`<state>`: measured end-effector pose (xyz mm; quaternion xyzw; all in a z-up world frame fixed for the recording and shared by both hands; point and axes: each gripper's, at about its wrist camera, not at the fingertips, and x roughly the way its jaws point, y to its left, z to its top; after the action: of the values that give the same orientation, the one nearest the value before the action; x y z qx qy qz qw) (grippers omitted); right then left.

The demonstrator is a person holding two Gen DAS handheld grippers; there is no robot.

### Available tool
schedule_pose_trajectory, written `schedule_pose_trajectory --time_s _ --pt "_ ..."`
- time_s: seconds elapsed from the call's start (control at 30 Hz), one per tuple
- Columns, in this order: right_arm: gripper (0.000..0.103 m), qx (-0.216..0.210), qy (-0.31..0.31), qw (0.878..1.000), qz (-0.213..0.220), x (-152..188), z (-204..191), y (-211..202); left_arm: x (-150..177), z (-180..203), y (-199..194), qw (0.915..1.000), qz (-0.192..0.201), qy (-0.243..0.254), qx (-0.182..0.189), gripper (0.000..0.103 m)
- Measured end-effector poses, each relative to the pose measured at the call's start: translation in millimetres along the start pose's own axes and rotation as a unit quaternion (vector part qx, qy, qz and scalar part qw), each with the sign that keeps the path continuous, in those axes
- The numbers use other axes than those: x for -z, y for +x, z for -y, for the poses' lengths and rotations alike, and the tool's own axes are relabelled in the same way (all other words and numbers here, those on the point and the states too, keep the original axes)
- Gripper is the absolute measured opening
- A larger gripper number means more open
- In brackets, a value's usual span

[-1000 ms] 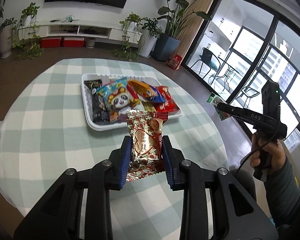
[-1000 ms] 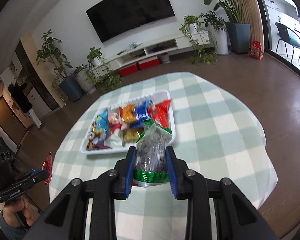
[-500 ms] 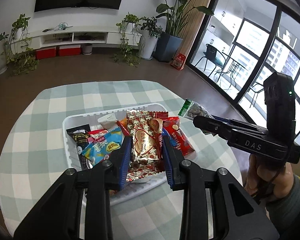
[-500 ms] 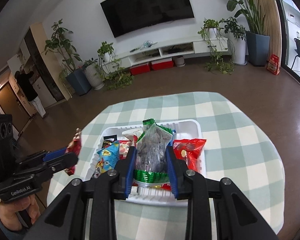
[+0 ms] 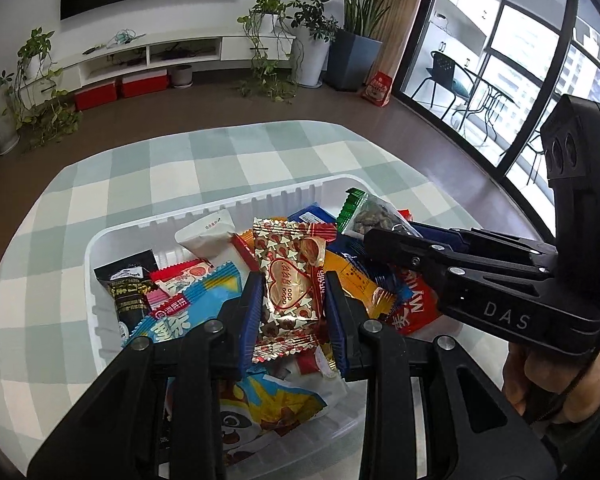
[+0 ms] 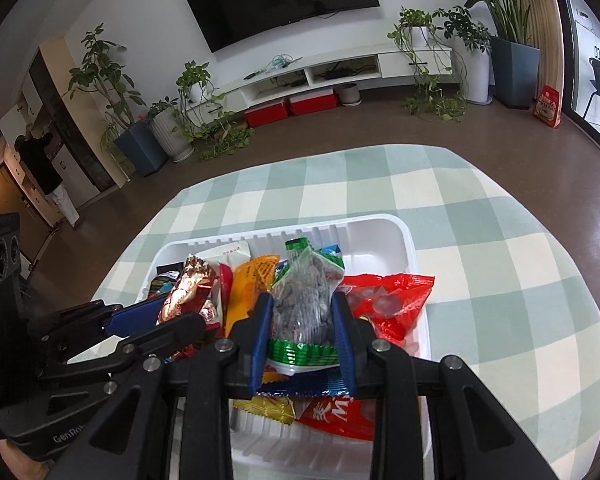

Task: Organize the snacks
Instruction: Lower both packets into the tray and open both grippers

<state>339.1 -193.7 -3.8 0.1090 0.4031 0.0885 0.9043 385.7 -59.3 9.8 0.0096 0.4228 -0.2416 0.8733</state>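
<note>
A white tray (image 5: 260, 200) full of several snack packets sits on the checked tablecloth. My left gripper (image 5: 290, 292) is shut on a red and gold heart-print candy packet (image 5: 290, 280), held just above the tray's middle. My right gripper (image 6: 302, 312) is shut on a clear nut packet with green ends (image 6: 304, 300), over the tray (image 6: 380, 224) toward its right half. From the left wrist view the right gripper (image 5: 370, 236) comes in from the right with the nut packet (image 5: 370, 218). The right wrist view shows the left gripper (image 6: 172, 316) at left with the candy packet (image 6: 190, 284).
In the tray lie a blue packet (image 5: 188, 312), a panda packet (image 5: 260, 408), an orange packet (image 6: 252, 288) and a red packet (image 6: 388, 300). The round table (image 6: 480, 280) drops off to a brown floor. Plants and a TV shelf stand far behind.
Both grippers have moved forward and down from the table's near side to just over the tray, each still holding its packet. They have come close together.
</note>
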Motion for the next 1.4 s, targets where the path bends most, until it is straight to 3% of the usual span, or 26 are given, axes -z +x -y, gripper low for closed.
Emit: schedule_pose_trajectory --time_s 0.47,0.63,0.87,1.13,1.27,1.4 --pt "0.037 0.0 -0.008 1.0 -0.012 2 0 23 3 -9 31 0.9998 -0.008 -0.008 -0.014 0.03" --pt "0.041 -0.006 -0.008 1.0 -0.013 4 1 22 5 -15 25 0.9995 0.0 -0.02 -0.022 0.056" --pt "0.045 -0.01 -0.008 1.0 -0.01 2 1 13 5 -14 17 0.9996 0.008 -0.018 -0.018 0.06" --pt "0.055 -0.021 0.006 1.0 0.009 -2 6 -6 3 -10 5 0.9994 0.025 -0.015 -0.015 0.074" --pt "0.058 -0.029 0.01 0.999 0.023 -1 6 -18 1 -6 -1 0.9992 0.034 -0.013 -0.016 0.075" --pt "0.066 -0.039 0.013 0.998 0.041 -1 4 -34 1 -2 -9 0.999 0.041 -0.01 -0.016 0.088"
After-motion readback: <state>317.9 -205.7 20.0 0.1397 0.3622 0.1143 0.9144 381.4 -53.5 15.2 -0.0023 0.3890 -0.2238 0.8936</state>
